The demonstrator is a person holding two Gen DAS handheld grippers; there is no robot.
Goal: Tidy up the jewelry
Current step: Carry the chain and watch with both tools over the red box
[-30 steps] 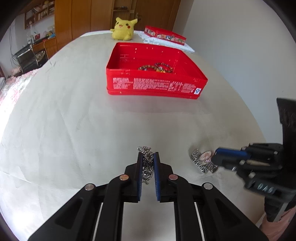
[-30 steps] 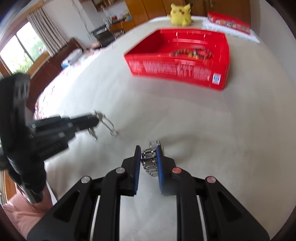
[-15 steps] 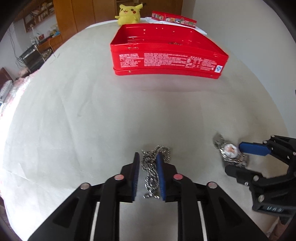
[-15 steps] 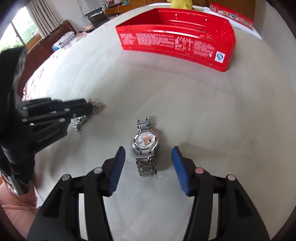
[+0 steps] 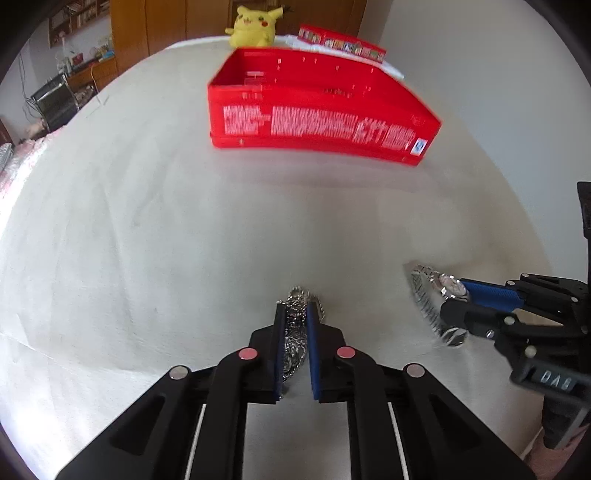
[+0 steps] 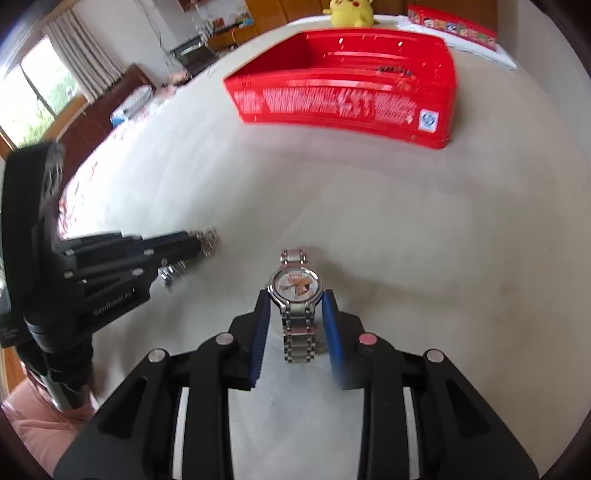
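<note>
Half a second ago the left hand-held gripper [image 5: 295,314] had its blue pads a little apart round the silver chain [image 5: 294,325]; now they are pressed shut on it, the links bunched between them and a loop spilling past the tips onto the surface [image 5: 147,229]. On the right, the right hand-held gripper [image 6: 295,306] stood wide either side of the watch [image 6: 295,291]; its jaws are closing now, the strap between them and the dial just past the tips, with a sliver of gap still showing on each side (no firm hold yet, as far as I can tell). So both pieces look about ready to be lifted together and carried on.

Further off sits the red box [image 5: 314,122], open-topped, with some beads [image 6: 395,70] already inside at its far right. Behind it are a yellow plush toy [image 5: 253,26] and a flat red tin [image 5: 341,40]. The pale surface is otherwise bare; wooden cupboards and a curtained window lie beyond
</note>
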